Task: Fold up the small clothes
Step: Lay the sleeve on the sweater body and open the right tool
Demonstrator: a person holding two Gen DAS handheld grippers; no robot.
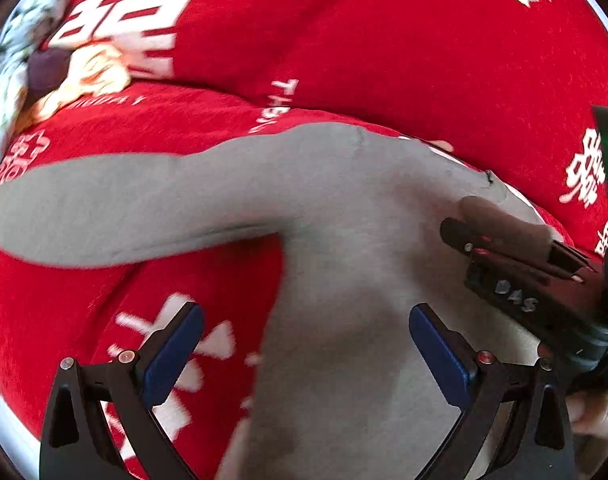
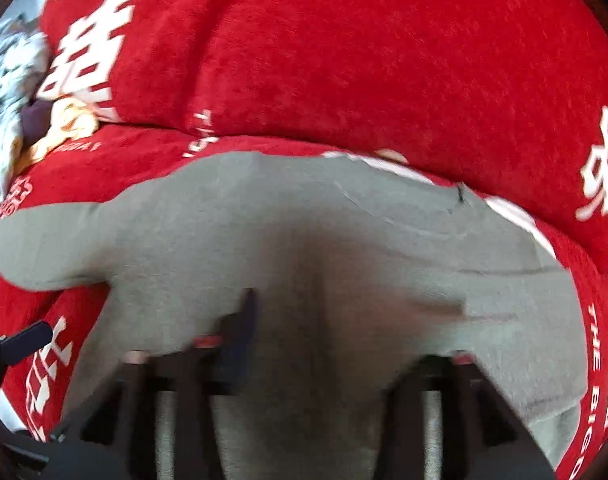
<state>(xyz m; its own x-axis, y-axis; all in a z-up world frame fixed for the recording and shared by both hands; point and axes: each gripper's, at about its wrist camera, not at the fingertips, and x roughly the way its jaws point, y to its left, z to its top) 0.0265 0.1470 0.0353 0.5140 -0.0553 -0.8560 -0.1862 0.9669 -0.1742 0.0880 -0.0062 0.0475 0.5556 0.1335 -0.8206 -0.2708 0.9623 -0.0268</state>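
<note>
Grey garment (image 1: 335, 216): spread flat on the red blanket (image 1: 383, 40), one sleeve stretched out to the left
Left tongs (image 1: 305, 354): released, blue pads (image 1: 176, 354) wide apart, hovering over the garment's lower part and the blanket beside it
Right tongs (image 2: 335, 344): blurred in their own view; in the left view they lie at the garment's right side with fabric draped over the tip, and whether they grip it I cannot tell
Red blanket: white characters and lettering
Far left: patterned cloth (image 1: 12, 40), crumpled pale orange fabric (image 1: 92, 76)
</note>
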